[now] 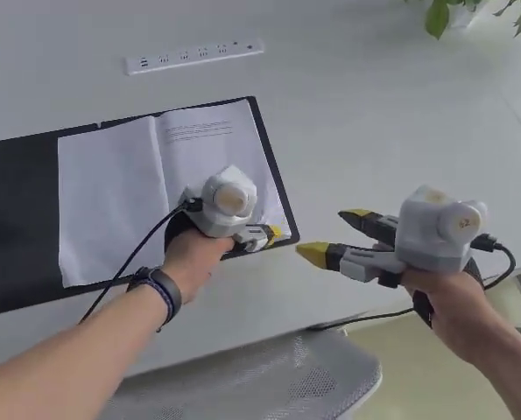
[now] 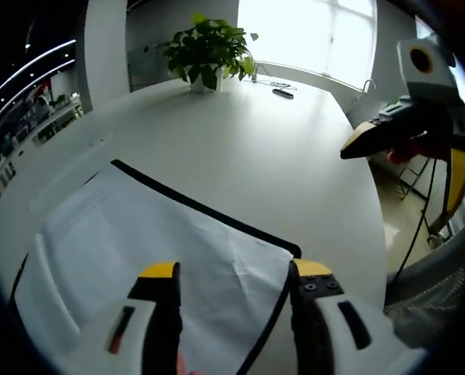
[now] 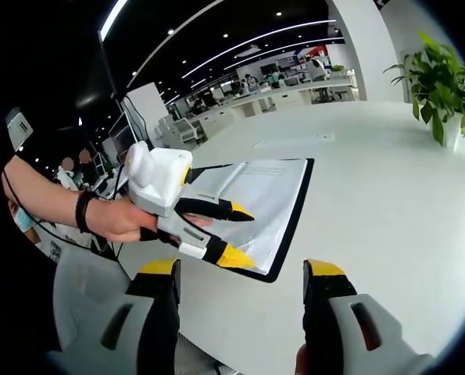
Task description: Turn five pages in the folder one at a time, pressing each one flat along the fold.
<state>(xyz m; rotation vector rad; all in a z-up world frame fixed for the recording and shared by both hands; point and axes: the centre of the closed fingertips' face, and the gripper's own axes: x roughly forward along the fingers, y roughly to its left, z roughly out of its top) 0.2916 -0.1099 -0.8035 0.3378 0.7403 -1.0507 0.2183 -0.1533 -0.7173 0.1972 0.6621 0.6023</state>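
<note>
Folder [image 1: 24, 219] lay open near the bench's [image 1: 374, 114] near edge in the head view, with the left gripper [image 1: 260, 234] over its near right corner and the right gripper [image 1: 330, 233] off that edge, jaws spread. Left gripper view: jaws wide, straddling a corner of the top page [image 2: 216, 266]. Right gripper view: both pairs gaped, empty. Thin, floppy paper, likely crease-prone, so pinch that free corner lightly.

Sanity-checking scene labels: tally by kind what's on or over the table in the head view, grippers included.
Open black folder with white pages: 1
White power strip: 1
Green leafy potted plant: 1
White handheld grippers with yellow-tipped jaws: 2, the left gripper and the right gripper
Total: 5
</note>
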